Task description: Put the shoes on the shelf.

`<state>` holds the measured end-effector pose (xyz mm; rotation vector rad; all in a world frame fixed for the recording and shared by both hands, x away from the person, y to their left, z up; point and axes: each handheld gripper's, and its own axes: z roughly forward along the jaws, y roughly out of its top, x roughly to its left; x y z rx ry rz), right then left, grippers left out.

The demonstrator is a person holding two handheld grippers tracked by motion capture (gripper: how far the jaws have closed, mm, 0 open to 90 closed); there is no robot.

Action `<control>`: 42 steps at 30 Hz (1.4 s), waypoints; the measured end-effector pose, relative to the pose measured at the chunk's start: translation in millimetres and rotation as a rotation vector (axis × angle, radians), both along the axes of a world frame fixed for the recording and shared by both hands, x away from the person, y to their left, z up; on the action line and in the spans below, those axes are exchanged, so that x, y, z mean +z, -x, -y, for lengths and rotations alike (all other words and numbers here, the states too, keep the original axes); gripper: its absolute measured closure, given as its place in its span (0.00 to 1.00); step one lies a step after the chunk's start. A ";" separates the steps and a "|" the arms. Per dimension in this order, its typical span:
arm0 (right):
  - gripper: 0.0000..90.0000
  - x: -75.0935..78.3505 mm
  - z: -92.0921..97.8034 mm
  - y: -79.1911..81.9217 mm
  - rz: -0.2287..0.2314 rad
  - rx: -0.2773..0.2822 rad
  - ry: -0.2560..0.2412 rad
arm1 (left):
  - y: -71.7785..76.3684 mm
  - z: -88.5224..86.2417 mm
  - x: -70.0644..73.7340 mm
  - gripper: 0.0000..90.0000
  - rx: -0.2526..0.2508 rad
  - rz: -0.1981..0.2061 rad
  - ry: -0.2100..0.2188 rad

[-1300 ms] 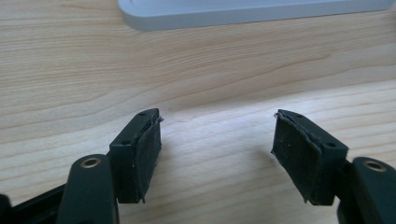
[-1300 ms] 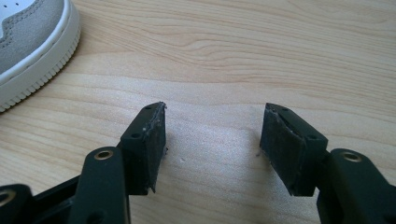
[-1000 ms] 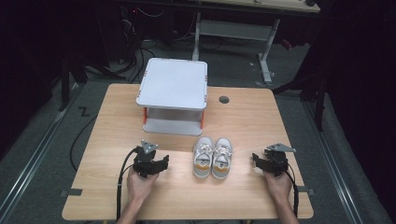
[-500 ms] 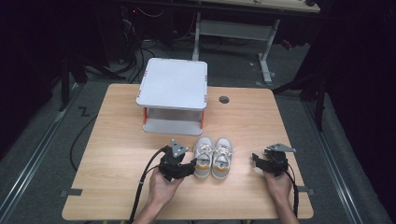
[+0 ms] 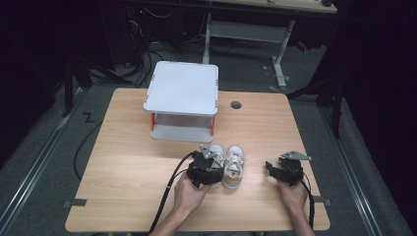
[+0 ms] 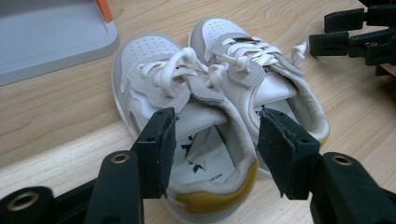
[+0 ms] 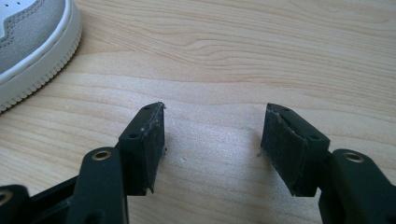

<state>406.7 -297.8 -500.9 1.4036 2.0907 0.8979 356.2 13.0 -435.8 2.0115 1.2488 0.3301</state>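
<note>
Straddling heel of left shoe (image 6: pixel 187 140): left gripper (image 6: pixel 212 135), jaws apart, one inside collar, other between the two shoes, so closing likely pinches inner heel wall. Pair sits toes toward grey shelf rack (image 5: pixel 183 101), mid-table (image 5: pixel 123 162), touching. Right gripper (image 7: pixel 212 135) spread, empty, resting beside right shoe (image 5: pixel 233 167); probably awaiting its turn.

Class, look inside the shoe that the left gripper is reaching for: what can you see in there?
Inside the left shoe: a white insole with dark print. The tongue covers the toe end, so that part stays hidden. The left gripper straddles its heel, jaws open.
</note>
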 end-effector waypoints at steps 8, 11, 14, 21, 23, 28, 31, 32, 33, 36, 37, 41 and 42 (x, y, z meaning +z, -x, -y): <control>0.44 0.0 -0.2 0.1 -0.001 -0.002 0.000 | -2.9 9.1 -0.4 0.50 0.028 -0.011 -0.013; 0.44 0.0 -0.3 0.1 -0.001 -0.003 0.000 | -2.5 10.9 -0.2 0.49 0.032 -0.012 -0.022; 0.44 0.0 -0.3 0.1 -0.001 -0.003 0.000 | -2.3 12.5 0.0 0.51 0.017 -0.035 -0.015; 0.44 0.0 -0.4 0.1 -0.001 -0.004 0.000 | -5.6 18.9 -1.7 0.49 0.027 -0.048 -0.008; 0.43 0.0 -0.5 0.1 -0.001 -0.004 0.000 | -7.1 20.6 -1.4 0.49 0.032 -0.058 -0.004; 0.43 0.0 -0.5 0.1 -0.001 -0.004 0.000 | -10.7 23.6 -2.9 0.49 0.042 -0.075 0.002; 0.43 0.0 -0.5 0.1 -0.001 -0.004 0.000 | -12.2 26.5 -3.7 0.51 0.054 -0.073 -0.014; 0.43 0.0 -0.5 0.1 -0.001 -0.004 0.000 | -12.8 27.9 -4.6 0.51 0.052 -0.071 -0.028; 0.43 0.0 -0.5 0.1 -0.001 -0.004 0.000 | -13.2 29.7 -5.8 0.53 0.054 -0.073 -0.038; 0.43 0.0 -0.5 0.1 -0.001 -0.004 0.000 | -13.7 33.4 -7.1 0.55 0.060 -0.062 -0.067; 0.43 0.0 -0.5 0.1 -0.001 -0.004 0.000 | -14.0 34.8 -8.0 0.57 0.062 -0.057 -0.078; 0.43 0.0 -0.5 -0.1 0.000 -0.003 0.000 | -14.2 37.7 -9.7 0.60 0.061 -0.047 -0.092; 0.43 0.0 -0.5 -0.1 0.000 -0.003 0.001 | -14.6 39.0 -10.7 0.61 0.049 -0.044 -0.096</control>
